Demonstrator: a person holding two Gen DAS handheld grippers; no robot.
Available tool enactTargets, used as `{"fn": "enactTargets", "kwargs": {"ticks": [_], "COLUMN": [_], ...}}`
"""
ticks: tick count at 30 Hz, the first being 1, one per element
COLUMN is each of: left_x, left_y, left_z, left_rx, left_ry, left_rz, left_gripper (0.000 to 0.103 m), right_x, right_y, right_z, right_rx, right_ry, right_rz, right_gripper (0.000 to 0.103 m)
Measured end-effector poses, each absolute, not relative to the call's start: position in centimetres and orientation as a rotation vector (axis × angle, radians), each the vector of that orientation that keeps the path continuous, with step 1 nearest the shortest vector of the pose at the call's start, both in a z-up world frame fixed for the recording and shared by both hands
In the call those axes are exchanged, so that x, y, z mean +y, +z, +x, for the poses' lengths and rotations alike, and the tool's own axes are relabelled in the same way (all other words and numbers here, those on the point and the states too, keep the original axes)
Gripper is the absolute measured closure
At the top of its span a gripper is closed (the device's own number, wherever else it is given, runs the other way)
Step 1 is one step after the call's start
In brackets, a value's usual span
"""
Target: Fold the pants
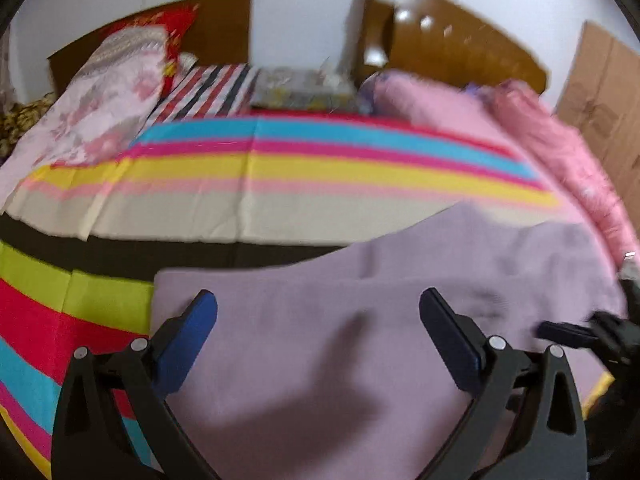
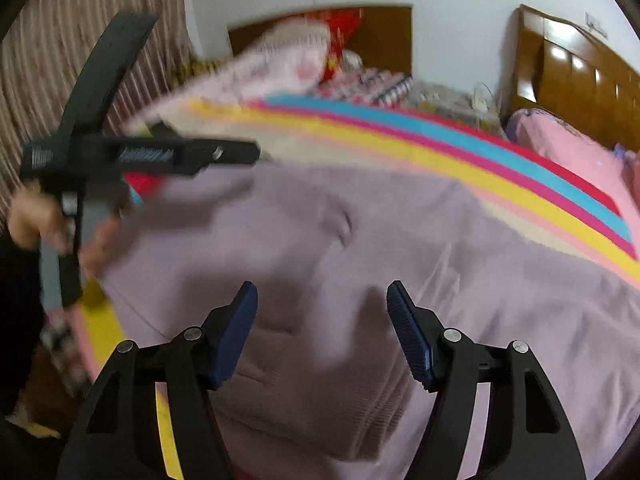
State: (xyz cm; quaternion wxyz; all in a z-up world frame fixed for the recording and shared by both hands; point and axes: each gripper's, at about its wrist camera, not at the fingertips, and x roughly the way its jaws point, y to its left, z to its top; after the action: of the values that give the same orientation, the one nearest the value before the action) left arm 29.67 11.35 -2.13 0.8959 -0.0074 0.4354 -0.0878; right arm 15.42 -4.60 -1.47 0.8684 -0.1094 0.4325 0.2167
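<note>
Lilac pants (image 1: 360, 340) lie spread on a bed with a rainbow-striped sheet (image 1: 280, 168). My left gripper (image 1: 318, 300) hangs open above the pants near their left edge, with nothing between its blue pads. In the right wrist view the pants (image 2: 400, 240) fill the middle, their ribbed waistband (image 2: 304, 412) nearest the camera. My right gripper (image 2: 322, 296) is open over the waistband, holding nothing. The left gripper's body (image 2: 140, 156) and the hand (image 2: 36, 220) holding it show at the left of that view. The right gripper's tip (image 1: 576, 332) shows at the right edge of the left wrist view.
A floral pillow (image 1: 100, 104) and a red cushion (image 1: 168, 28) lie at the head of the bed, a pink quilt (image 1: 540, 132) along the right side. A wooden cabinet (image 1: 440, 40) and cardboard (image 1: 600, 100) stand by the wall. A striped curtain (image 2: 100, 40) hangs on the left.
</note>
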Motion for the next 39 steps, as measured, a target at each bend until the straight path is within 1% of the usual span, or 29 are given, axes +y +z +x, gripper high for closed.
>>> {"fn": "enactTargets", "kwargs": {"ticks": [1,2,4,6,7,10,11,14,15,19,22,24,26,30,31,33,35,37,39], "left_x": [11.7,12.0,12.3,12.4,12.3,11.6,11.5,11.4,11.2,11.1,11.0,11.0,11.0,11.0,11.0,10.9,10.9,10.9,10.9], "left_y": [-3.3,-4.1,-4.0,-4.2,-4.4,-4.5,-4.5,-4.5,-4.3,-4.3,-4.3,-4.3,-4.3,-4.3,-4.3,-4.3,-4.3,-4.3,-4.3], "left_z": [29.9,29.7,29.3,29.4,29.5,29.0,29.0,28.7,28.6,28.7,28.8,28.9,28.9,28.9,28.9,29.0,29.1,29.1,29.1], "left_rx": [0.929,0.926,0.9,0.905,0.907,0.909,0.909,0.906,0.906,0.907,0.91,0.912,0.911,0.91,0.911,0.912,0.915,0.915,0.915], "left_ry": [-0.175,-0.193,-0.206,-0.203,-0.196,-0.176,-0.174,-0.179,-0.18,-0.174,-0.167,-0.165,-0.167,-0.167,-0.165,-0.159,-0.154,-0.154,-0.155], "left_rz": [-0.017,-0.021,-0.03,-0.03,-0.02,0.012,0.014,0.005,0.002,0.012,0.024,0.027,0.024,0.02,0.023,0.031,0.036,0.036,0.035], "left_gripper": [0.002,0.002,0.002,0.002,0.002,0.002,0.002,0.002,0.002,0.002,0.001,0.001,0.001,0.001,0.001,0.001,0.001,0.001,0.001], "right_x": [-5.1,-5.7,-6.4,-7.1,-7.8,-10.8,-11.9,-15.6,-16.1,-18.6,-20.9,-23.4,-25.8,-27.6,-27.9,-29.1,-30.0,-31.0,-31.1], "right_y": [-2.4,-2.5,-2.3,-1.3,-0.7,0.5,0.2,-2.8,-2.7,-1.8,-1.0,-1.6,-2.9,-1.5,-1.1,-0.7,-1.5,-3.1,-3.0], "right_z": [15.2,15.0,14.9,15.2,15.3,15.9,16.3,17.0,16.3,15.1,16.4,18.0,19.4,18.6,18.5,18.6,19.4,19.7,19.1], "right_rx": [0.908,0.89,0.907,0.933,0.916,0.871,0.886,1.026,0.982,0.992,0.947,0.956,1.021,0.977,0.958,0.915,0.942,0.965,0.946], "right_ry": [0.46,0.478,0.498,0.506,0.488,0.394,0.357,0.21,0.247,0.247,0.135,0.042,0.041,0.111,0.107,-0.002,-0.08,0.0,0.016], "right_rz": [-0.216,-0.18,-0.155,-0.13,-0.114,-0.081,-0.082,-0.12,-0.117,-0.068,-0.126,-0.142,-0.096,0.034,0.057,0.036,-0.006,0.062,0.063], "right_gripper": [0.031,0.03,0.03,0.031,0.03,0.023,0.023,0.021,0.021,0.02,0.017,0.016,0.016,0.016,0.015,0.015,0.015,0.014,0.014]}}
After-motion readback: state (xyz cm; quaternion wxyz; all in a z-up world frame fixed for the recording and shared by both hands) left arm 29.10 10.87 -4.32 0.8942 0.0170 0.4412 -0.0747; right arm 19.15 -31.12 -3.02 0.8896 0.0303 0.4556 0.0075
